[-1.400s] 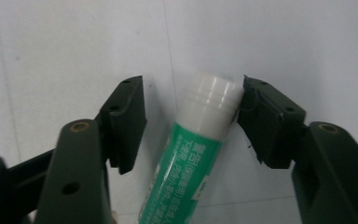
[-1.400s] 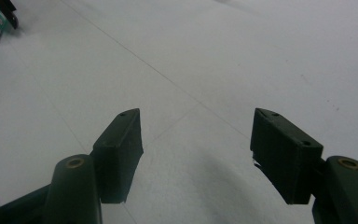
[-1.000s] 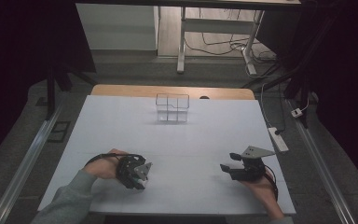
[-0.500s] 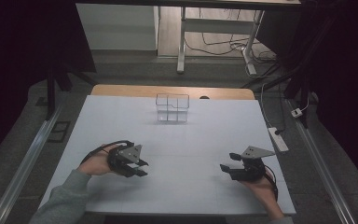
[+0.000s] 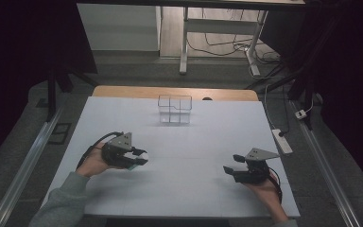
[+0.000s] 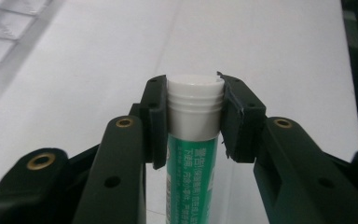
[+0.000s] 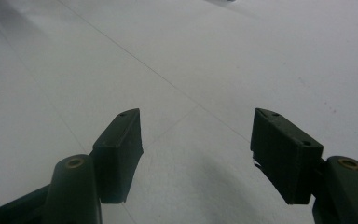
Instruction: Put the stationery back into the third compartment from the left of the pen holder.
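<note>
Clamping one tube (image 6: 193,140), left gripper (image 6: 195,116).

The green tube (image 6: 193,154) runs out of the left gripper view's bottom edge, its small print too blurred to read, and the clear box (image 5: 175,109) is too far off to tell what its compartments hold.

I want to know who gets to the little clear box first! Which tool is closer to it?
Left. The left tool, shut on a green tube, sits nearer the clear box, which is ahead to its right. The right tool, open, is farther back on the other side.
</note>
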A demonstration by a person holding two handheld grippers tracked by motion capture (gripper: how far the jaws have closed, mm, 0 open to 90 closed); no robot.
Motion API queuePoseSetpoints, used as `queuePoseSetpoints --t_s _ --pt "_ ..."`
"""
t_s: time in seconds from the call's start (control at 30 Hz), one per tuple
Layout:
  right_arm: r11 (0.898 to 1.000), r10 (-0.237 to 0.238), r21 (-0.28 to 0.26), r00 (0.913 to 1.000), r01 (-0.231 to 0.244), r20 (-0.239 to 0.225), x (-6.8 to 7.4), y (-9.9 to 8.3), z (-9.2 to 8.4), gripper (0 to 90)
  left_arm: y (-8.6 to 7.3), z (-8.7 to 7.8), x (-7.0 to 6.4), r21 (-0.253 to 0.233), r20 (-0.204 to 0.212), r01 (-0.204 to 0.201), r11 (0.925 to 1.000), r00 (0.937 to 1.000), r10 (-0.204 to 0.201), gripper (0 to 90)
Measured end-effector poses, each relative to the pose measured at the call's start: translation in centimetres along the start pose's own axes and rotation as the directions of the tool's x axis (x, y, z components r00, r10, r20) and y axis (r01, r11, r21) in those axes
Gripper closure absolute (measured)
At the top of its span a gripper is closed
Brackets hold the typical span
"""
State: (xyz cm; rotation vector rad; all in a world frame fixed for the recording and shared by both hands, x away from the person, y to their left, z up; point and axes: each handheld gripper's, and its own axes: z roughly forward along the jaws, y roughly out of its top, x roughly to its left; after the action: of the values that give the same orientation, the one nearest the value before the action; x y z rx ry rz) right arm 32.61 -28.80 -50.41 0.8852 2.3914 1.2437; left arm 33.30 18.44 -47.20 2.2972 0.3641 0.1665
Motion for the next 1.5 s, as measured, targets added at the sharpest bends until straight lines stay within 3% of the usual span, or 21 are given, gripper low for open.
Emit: queuePoseSetpoints --t_s 0.13,0.47,0.73,0.83,0.9,1.0,1.27,1.43,1.5 --pt "1.0 0.003 -0.002 1.0 -0.003 0.0 0.0 0.0 0.0 32.8 0.0 -0.4 0.2 -0.035 -0.034 0.046 0.9983 0.9983 -0.047 64.1" --pt "1.0 0.009 0.0 1.0 -0.009 -0.003 0.0 0.0 0.0 32.6 0.4 -0.7 0.6 -0.109 -0.095 0.098 0.9892 0.9896 -0.108 64.1" --pt "1.0 0.016 -0.013 0.9999 -0.016 0.003 -0.1 0.0 -0.1 32.5 1.2 -0.6 1.1 -0.17 -0.146 0.142 0.9751 0.9749 -0.168 64.1" --pt "1.0 0.016 -0.019 0.9998 -0.016 0.007 -0.1 0.0 -0.2 32.5 1.9 -0.4 1.5 -0.204 -0.165 0.158 0.9662 0.9672 -0.193 64.1" --pt "1.0 0.016 -0.022 0.9999 -0.016 0.003 -0.1 0.0 -0.2 32.4 2.6 -0.3 2.0 -0.236 -0.166 0.172 0.9564 0.9624 -0.215 64.1" --pt "1.0 0.015 -0.026 0.9999 -0.015 0.003 -0.2 0.0 -0.3 32.3 3.9 -0.2 2.6 -0.272 -0.167 0.174 0.9466 0.9602 -0.224 64.1" --pt "1.0 0.015 -0.027 0.9999 -0.015 0.001 -0.1 0.0 -0.3 32.3 7.1 1.1 4.6 -0.291 -0.185 0.175 0.9408 0.9544 -0.234 64.1" --pt "1.0 0.011 -0.018 0.9999 -0.011 0.002 -0.1 0.0 -0.2 32.2 8.3 2.1 5.7 -0.286 -0.2 0.169 0.9432 0.952 -0.231 64.1" --pt "1.0 0.01 -0.016 0.9999 -0.009 0.004 -0.1 0.0 -0.2 32.2 8.5 2.4 6.0 -0.296 -0.193 0.173 0.9393 0.9522 -0.237 64.1"
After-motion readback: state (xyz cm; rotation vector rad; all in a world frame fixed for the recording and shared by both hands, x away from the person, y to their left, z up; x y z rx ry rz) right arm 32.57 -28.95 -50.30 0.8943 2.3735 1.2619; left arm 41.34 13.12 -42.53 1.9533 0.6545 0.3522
